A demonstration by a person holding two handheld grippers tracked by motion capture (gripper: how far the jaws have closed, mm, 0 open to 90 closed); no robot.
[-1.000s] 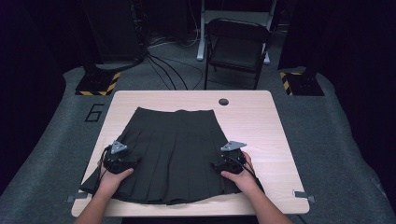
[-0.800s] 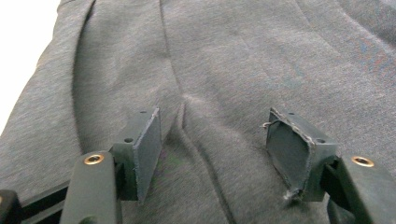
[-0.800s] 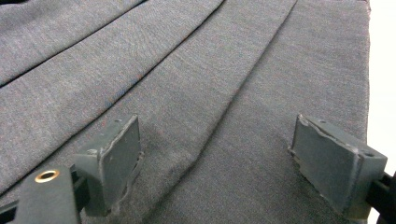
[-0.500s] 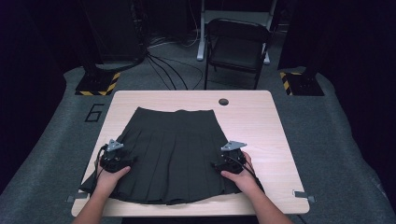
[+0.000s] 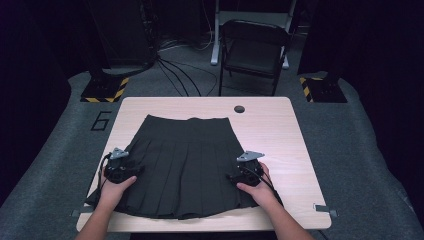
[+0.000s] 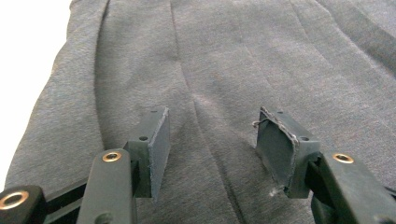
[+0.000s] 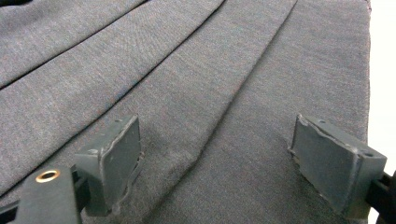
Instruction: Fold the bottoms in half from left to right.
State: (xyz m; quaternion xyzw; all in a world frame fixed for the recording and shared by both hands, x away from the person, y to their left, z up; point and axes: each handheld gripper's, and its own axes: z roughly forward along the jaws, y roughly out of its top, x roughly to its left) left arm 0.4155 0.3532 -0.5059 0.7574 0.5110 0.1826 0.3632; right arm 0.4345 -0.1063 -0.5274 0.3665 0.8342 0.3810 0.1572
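Observation:
A dark grey pleated skirt lies flat on the light wooden table, waistband at the far side. My left gripper rests on the skirt's left part, a hand behind it. Its jaws have just been closing and stand apart, tips down on the cloth, with a pleat running between them. My right gripper rests on the skirt's right part near its edge. Its jaws are wide open on the skirt, with pleats between them and nothing pinched.
A round cable hole sits near the table's far edge. Beyond the table stand a black folding chair, floor cables and two yellow-black striped bases. Bare wood runs right of the skirt.
The left gripper has edged slightly outward toward the skirt's left side. The right gripper and the skirt have stayed put.

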